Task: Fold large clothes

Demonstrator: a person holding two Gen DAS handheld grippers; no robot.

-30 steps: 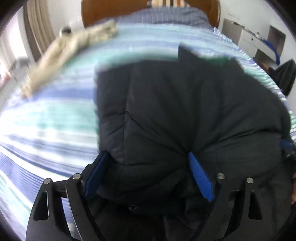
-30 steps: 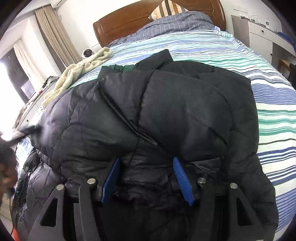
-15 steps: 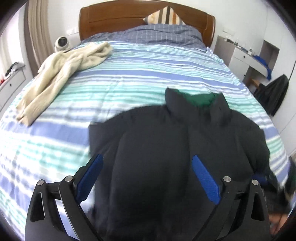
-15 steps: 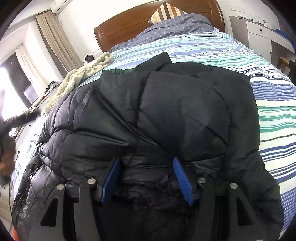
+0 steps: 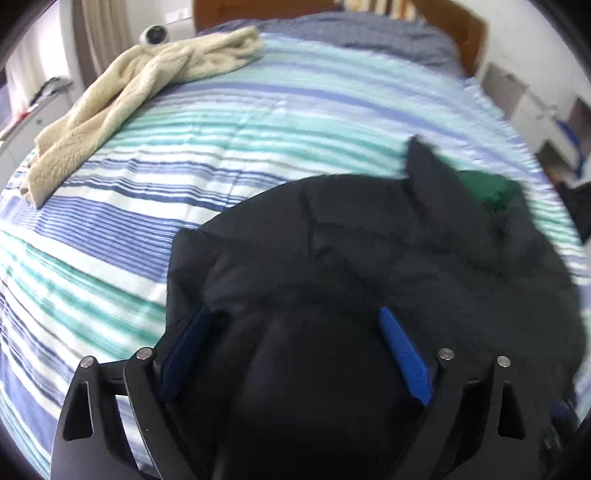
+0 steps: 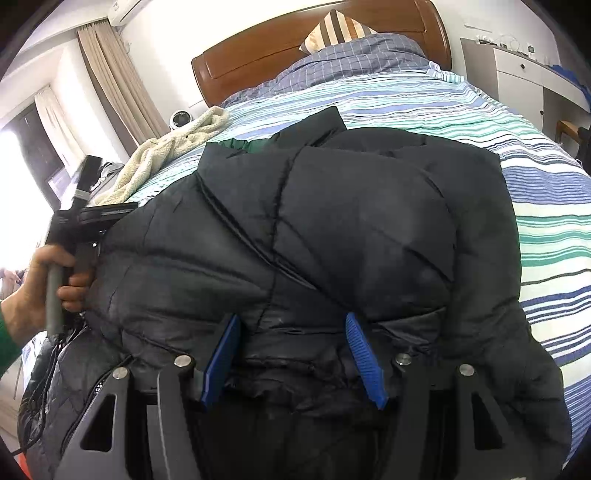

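A large black puffer jacket [image 5: 369, 258] with a green lining lies on the striped bed, collar toward the headboard; it also fills the right wrist view [image 6: 351, 229]. My left gripper [image 5: 295, 325] is open, its blue pads wide apart over the jacket's near left part, holding nothing. My right gripper [image 6: 291, 332] has its pads spread with a thick bunch of the jacket's hem between them. The left gripper also shows at the left edge of the right wrist view [image 6: 85, 214], held in a hand.
A cream fleece garment [image 5: 129, 92] lies on the striped duvet [image 5: 110, 221] at the far left. A wooden headboard [image 6: 295, 48] and striped pillow [image 6: 332, 29] are at the far end. White cabinets [image 6: 517, 77] stand to the right.
My left gripper let go of the jacket, rose and opened wider, then swung left and came back down over the jacket. My right gripper has kept still on the hem.
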